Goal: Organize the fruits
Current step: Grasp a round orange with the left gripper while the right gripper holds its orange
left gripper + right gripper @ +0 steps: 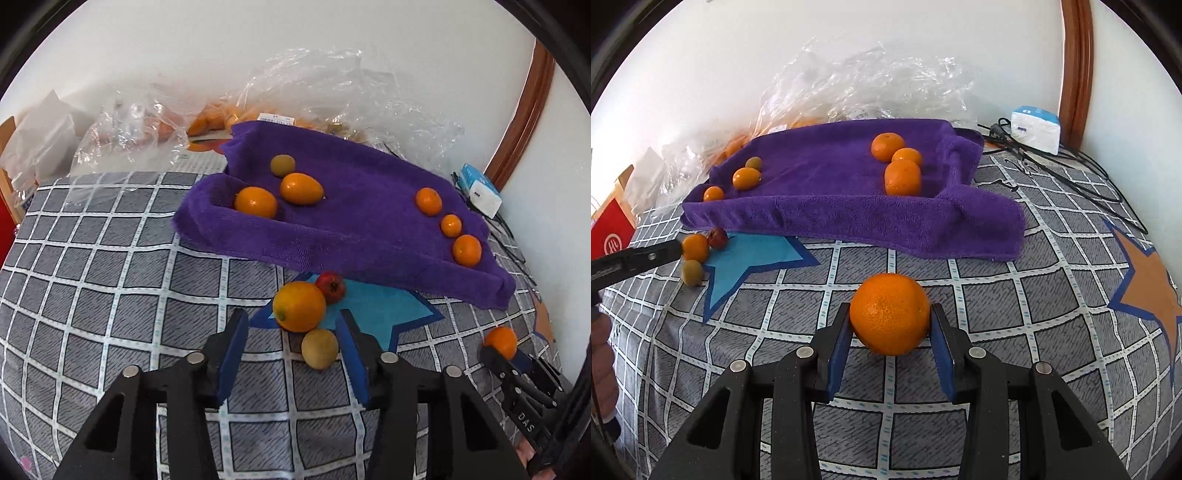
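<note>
A purple towel (369,236) (831,206) lies on the checked bed cover with kumquats at one end and small oranges (428,201) (903,177) at the other. My left gripper (291,325) is open just before a large kumquat (299,306), a red fruit (331,287) and a yellow-green fruit (319,348) on the cover. My right gripper (890,317) is shut on an orange (889,314), which also shows in the left wrist view (501,341). The left gripper's finger shows in the right wrist view (639,256).
Clear plastic bags (332,88) with more fruit lie against the wall behind the towel. A white and blue box (1036,129) and black cables (1071,173) sit at the right. A red box (609,232) stands at the left edge.
</note>
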The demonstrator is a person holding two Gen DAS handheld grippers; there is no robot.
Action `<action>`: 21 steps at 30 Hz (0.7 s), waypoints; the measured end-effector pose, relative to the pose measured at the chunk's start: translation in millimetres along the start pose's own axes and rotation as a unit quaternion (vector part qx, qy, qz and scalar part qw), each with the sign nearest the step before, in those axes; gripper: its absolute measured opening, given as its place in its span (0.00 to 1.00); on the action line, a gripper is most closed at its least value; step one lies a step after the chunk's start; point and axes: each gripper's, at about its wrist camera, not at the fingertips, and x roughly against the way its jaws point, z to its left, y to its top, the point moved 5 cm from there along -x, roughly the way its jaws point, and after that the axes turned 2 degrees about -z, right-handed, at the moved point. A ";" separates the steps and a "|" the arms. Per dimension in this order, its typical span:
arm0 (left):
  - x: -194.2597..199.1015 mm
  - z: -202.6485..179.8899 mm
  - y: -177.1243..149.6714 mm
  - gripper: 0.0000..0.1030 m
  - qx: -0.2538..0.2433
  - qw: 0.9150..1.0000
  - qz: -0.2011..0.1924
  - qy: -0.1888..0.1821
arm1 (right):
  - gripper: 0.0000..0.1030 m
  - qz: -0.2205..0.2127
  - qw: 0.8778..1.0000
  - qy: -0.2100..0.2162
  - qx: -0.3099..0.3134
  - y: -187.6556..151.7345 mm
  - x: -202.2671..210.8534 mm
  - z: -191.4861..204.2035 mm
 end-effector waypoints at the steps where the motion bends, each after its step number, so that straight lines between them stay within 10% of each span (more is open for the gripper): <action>1: -3.1 -1.4 0.9 0.43 0.000 1.000 0.001 0.001 | 0.40 0.000 1.000 -0.001 0.000 -0.4 0.0 0.3; 21: -2.9 22.1 6.1 0.32 0.067 0.995 -0.066 -0.036 | 0.40 -0.003 1.000 -0.013 0.006 -2.6 -0.4 2.6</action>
